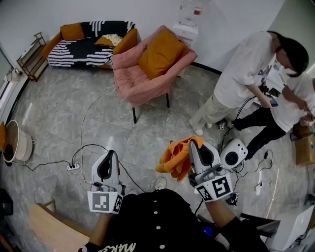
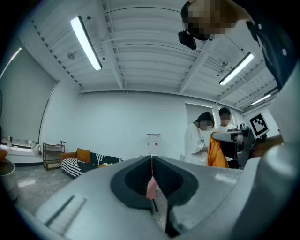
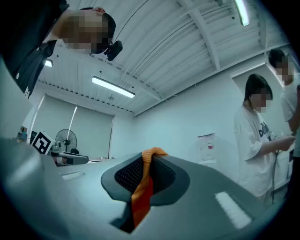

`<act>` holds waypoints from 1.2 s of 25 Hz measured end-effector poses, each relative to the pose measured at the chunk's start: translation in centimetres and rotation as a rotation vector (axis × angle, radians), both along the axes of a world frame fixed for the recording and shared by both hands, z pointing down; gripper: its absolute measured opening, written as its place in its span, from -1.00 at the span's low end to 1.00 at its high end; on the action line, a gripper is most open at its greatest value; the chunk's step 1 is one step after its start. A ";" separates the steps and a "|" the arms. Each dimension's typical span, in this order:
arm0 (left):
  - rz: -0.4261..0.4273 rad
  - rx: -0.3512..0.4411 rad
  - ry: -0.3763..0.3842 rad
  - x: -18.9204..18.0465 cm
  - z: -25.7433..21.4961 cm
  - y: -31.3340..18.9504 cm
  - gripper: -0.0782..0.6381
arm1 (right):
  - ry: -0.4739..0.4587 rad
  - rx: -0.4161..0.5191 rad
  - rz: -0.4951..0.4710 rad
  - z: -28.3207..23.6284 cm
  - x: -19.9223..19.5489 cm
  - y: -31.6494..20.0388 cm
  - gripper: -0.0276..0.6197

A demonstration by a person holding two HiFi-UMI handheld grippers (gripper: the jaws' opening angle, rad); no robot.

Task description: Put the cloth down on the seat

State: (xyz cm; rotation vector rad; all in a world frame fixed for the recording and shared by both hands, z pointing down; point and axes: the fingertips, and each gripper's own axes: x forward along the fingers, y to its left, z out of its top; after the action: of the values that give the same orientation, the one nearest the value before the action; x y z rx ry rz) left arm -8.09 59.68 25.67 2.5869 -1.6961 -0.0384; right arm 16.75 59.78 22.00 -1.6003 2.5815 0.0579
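Orange cloth [image 1: 175, 157] held — cable [image 1: 81, 129] lies before pink armchair [image 1: 140, 78].

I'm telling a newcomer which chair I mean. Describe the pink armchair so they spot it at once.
Along the far white wall stands a black-and-white striped sofa. Right beside it is the pink armchair. Unlike the sofa, it seats one, stands on thin dark legs and holds one big orange cushion.

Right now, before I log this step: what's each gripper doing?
Left gripper: shut, nothing held.
Right gripper: shut on the orange cloth.
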 end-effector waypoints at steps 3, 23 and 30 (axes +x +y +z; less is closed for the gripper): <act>0.000 -0.001 0.000 0.0 0.1 0.1 -0.76 | 0.001 -0.002 -0.001 0.2 0.0 0.1 -0.76; -0.063 -0.006 -0.029 3.3 -0.1 -0.7 -0.77 | -0.034 0.024 -0.090 0.0 2.7 -1.7 -0.75; -0.101 -0.008 -0.028 5.7 0.3 -1.0 -0.77 | -0.027 0.018 -0.125 0.8 4.5 -2.9 -0.75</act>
State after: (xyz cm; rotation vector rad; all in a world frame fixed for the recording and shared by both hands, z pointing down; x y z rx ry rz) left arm -2.37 58.65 25.94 2.5060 -1.8314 0.0008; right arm 21.20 56.89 22.84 -1.4201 2.6459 0.0483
